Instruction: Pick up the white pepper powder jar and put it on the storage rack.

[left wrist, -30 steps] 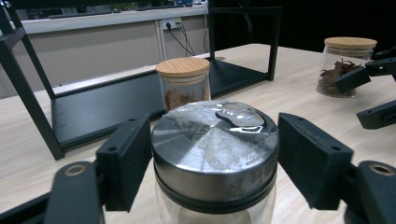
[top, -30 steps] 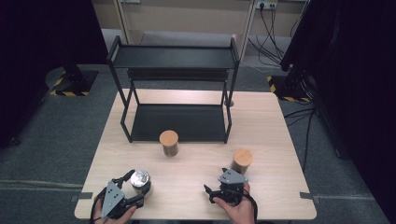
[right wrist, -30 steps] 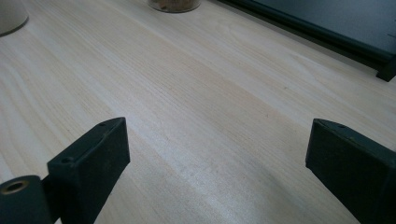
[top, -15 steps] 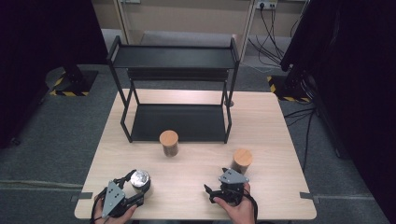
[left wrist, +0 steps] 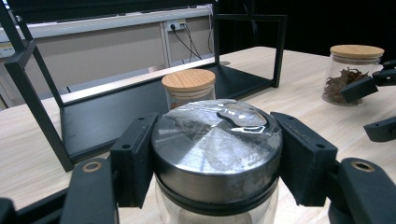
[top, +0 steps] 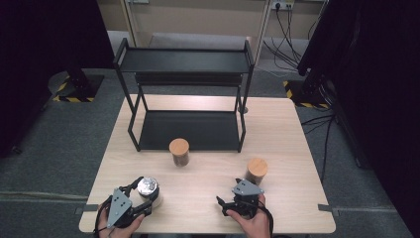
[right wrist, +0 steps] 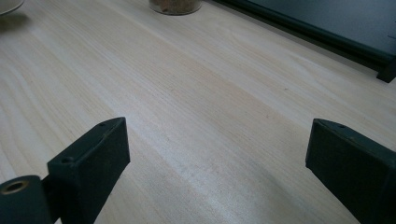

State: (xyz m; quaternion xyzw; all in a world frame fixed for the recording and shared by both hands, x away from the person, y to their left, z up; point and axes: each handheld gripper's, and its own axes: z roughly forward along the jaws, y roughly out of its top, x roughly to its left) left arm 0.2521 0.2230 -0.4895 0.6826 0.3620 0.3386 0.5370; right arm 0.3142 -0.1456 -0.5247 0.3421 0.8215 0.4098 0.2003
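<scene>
The left gripper is clamped on the glass jar with the round brushed-metal lid, its black fingers pressed against either side of the lid, having just closed onto it. The jar stands upright at the near left corner of the pale wooden bench. The right gripper rests near the front edge with its fingers wide apart over bare wood (nothing between them). Just beyond it stands a bamboo-lidded glass jar of dried leaves; another bamboo-lidded glass jar stands in front of the black two-tier metal rack.
</scene>
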